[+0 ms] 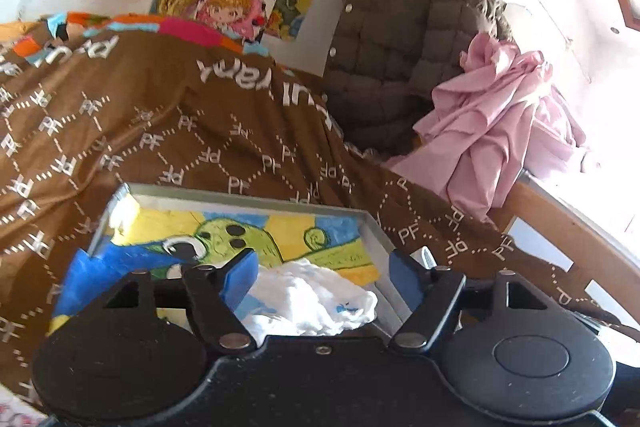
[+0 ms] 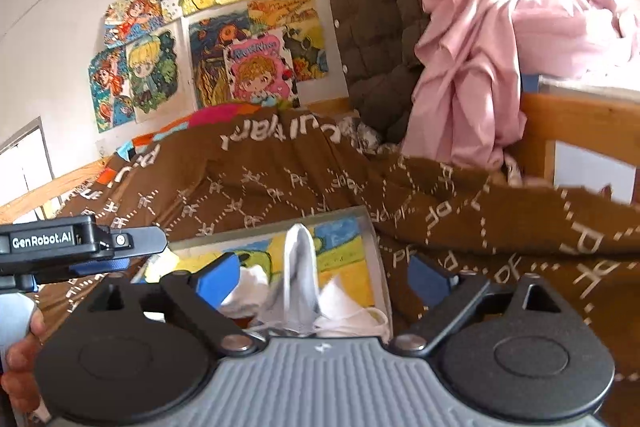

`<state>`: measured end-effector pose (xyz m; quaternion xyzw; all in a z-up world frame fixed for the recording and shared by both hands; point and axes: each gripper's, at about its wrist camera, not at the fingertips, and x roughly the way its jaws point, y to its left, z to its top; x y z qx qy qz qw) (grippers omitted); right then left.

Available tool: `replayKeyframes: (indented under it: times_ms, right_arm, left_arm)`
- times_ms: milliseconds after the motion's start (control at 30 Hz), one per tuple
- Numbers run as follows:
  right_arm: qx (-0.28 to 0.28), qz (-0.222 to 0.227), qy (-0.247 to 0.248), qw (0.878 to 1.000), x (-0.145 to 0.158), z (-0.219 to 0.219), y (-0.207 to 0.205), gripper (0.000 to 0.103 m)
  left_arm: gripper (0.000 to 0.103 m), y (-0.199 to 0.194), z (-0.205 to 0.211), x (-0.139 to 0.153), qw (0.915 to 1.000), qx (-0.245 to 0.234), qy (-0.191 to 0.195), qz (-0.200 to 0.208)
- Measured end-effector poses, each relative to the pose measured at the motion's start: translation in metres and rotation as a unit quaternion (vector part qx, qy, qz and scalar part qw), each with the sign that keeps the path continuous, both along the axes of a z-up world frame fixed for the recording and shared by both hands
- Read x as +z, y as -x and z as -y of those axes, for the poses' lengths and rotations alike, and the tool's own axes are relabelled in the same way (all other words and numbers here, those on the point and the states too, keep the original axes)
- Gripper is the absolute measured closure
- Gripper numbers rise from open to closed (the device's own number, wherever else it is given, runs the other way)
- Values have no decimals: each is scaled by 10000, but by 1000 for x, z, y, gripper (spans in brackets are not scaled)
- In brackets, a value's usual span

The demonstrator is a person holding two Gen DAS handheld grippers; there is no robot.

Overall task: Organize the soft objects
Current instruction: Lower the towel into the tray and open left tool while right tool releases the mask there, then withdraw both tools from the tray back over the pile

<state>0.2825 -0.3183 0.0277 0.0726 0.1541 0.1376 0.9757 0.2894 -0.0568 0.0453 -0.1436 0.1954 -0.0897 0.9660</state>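
Observation:
A crumpled white cloth lies in a shallow grey tray lined with a colourful painting of a green creature. My left gripper hovers just above the cloth, its blue pads wide apart and holding nothing. In the right wrist view the same white cloth rises in a narrow peak inside the tray. My right gripper is open around that peak, with both pads clear of it. The left gripper comes in from the left edge, side-on.
The tray rests on a brown blanket with a white PF pattern, spread over a bed. A brown quilted jacket and a bunched pink cloth hang at the wooden bed end. Drawings cover the wall. A hand shows at lower left.

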Motion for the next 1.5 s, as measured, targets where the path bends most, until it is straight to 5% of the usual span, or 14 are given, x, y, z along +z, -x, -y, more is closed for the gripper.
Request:
replayKeyframes:
  times_ms: [633,1100,1500]
  right_arm:
    - [235,640,-238,9974,75,-10,120,0]
    - [342,599,-204,9974,67,-21,181,0]
    - [247,75,160,9995,35,-35,223,0]
  left_arm:
    - [1,140,-17,60,9972,194,-396,596]
    - [1,206,-25,59,9957,204,-575,694]
    - [1,244,-40,16,9972,180,-650,336]
